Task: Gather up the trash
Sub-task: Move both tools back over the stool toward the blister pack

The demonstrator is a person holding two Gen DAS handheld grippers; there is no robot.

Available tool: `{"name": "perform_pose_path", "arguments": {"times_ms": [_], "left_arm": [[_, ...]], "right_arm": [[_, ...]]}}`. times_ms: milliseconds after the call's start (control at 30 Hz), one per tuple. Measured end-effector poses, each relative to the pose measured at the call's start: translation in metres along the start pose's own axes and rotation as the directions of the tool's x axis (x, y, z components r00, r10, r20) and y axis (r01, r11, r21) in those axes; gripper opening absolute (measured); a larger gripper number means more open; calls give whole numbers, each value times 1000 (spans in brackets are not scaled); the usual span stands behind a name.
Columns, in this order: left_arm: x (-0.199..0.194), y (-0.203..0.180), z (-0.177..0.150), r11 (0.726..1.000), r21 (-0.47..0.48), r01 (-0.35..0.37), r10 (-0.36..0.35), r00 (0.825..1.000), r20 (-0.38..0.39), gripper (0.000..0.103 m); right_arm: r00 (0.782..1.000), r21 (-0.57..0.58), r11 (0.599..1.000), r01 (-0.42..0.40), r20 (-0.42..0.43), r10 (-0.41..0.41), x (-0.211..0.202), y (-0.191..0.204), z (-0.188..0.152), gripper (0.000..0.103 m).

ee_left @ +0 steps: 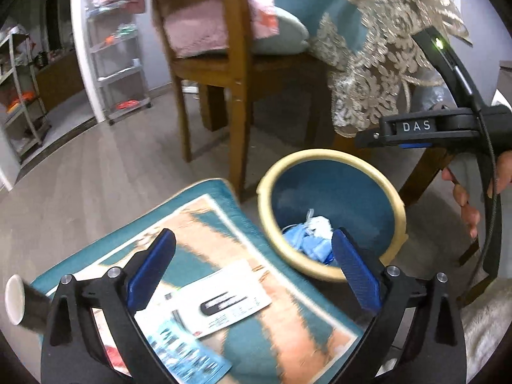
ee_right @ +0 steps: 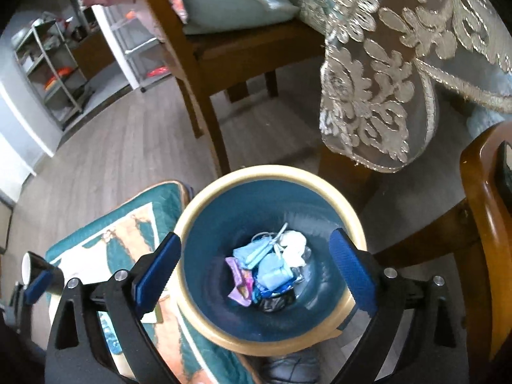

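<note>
Trash [ee_right: 272, 268] lies heaped at the bottom of the blue bin [ee_right: 323, 185], which stands on the floor at the corner of a cushioned seat [ee_left: 204, 192]. Both the left gripper [ee_left: 252, 270] and the right gripper [ee_right: 256, 270] hang above with fingers spread wide and nothing between them. Papers [ee_left: 220, 297] on the seat look uncollected. Risk: a reach for them could clip the bin's rim and tip it, or flat sheets may slide from a shallow pinch.

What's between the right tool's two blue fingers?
Only the bin below, trash at its bottom; nothing is held, as the right wrist view shows.
</note>
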State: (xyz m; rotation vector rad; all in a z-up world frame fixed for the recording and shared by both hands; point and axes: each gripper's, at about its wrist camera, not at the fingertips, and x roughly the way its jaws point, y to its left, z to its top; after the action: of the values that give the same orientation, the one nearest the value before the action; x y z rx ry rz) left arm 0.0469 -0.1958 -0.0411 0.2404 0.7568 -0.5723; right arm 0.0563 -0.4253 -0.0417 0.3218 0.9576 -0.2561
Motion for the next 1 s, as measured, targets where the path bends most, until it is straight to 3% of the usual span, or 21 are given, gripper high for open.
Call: {"name": "perform_pose_path", "arguments": {"times_ms": [233,467,600,1000], "left_arm": [[-48,52,-20,991,-68,-114,115,993,8,97],[-94,113,-43,957,-184,-223,229,973,14,97],[-112,134,-58,940,-206,-271,278,960,5,97],[-126,178,-113,900,-239,-364,348,931,-106,97]], "right_arm": [[998,-20,998,-61,-12,61,-10,38,-6,94],[993,-90,990,-113,-39,110,-16,94,-19,96],[991,-132,983,-131,-33,127,-21,121,-29,96],[970,-167,969,-184,-193,150,18,184,-97,96]]}}
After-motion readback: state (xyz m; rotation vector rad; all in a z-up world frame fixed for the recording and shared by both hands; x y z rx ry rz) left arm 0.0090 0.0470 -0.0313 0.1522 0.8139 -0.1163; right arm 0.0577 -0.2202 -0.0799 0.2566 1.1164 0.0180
